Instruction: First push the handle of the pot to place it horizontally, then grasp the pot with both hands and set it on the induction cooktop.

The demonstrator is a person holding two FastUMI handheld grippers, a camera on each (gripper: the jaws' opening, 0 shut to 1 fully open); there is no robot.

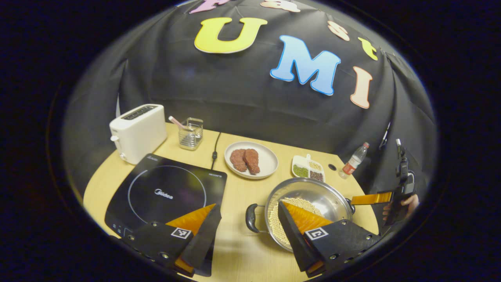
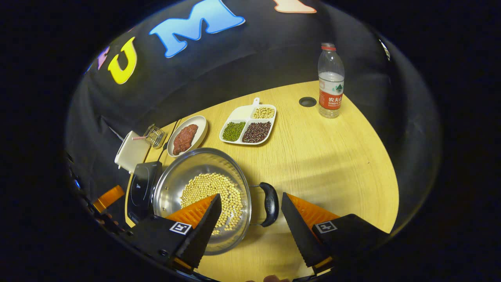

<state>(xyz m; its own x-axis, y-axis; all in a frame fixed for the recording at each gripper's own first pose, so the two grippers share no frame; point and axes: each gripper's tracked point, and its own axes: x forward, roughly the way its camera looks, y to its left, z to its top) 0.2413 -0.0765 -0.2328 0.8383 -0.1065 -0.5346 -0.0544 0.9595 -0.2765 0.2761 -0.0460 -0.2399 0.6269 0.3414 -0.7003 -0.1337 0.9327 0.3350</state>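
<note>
The pot stands on the wooden tabletop, just to the right of the induction cooktop and not on it. It is a steel pot with yellow beans inside, and it has a black handle on each side.

In the left gripper view, the left gripper hangs above the gap between the cooktop and the pot. Its jaws are spread wide and hold nothing. The left finger is over the corner of the cooktop, the right finger is over the pot, and the pot's left handle shows between them. Far to the right, an orange finger of the other gripper is near the pot's right side.

In the right gripper view, the right gripper is above the pot's right handle. Its jaws are also wide apart and grasp nothing. One finger is over the beans, the other is over the bare tabletop, and the handle lies between them.

Behind the pot there are a plate with meat, a divided dish of beans, a water bottle, a white toaster and a glass holder
</note>
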